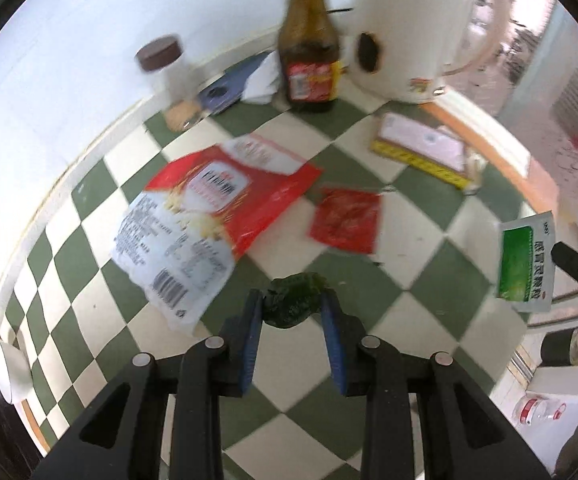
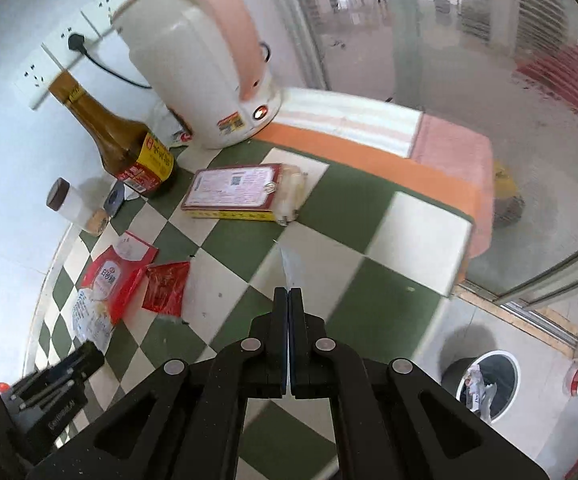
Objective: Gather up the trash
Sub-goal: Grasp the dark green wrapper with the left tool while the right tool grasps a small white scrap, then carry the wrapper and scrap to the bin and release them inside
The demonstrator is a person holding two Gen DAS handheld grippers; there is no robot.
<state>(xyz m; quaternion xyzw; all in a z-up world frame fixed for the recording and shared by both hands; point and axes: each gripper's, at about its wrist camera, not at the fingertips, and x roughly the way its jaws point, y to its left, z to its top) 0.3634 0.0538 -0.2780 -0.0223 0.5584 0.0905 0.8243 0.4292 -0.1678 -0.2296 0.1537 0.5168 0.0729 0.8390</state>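
My left gripper [image 1: 292, 307] is shut on a crumpled dark green wrapper [image 1: 293, 304], held just above the checkered tablecloth [image 1: 421, 264]. My right gripper [image 2: 289, 295] is shut on a green and white sachet [image 2: 292, 266], seen edge-on between the tips; in the left wrist view the same sachet [image 1: 525, 261] hangs from the right gripper's black tip at the right edge. A large red and white sugar bag [image 1: 205, 216] and a small red packet [image 1: 347, 220] lie flat on the cloth; both also show in the right wrist view, the bag [image 2: 111, 282] and the packet [image 2: 165, 288].
A brown sauce bottle [image 1: 309, 44], a white and pink kettle [image 2: 205, 56], a small jar with a brown lid [image 1: 169, 80] and a flat red and yellow box [image 2: 235, 192] stand at the back of the table. A round black bin [image 2: 485, 384] with trash sits on the floor, right.
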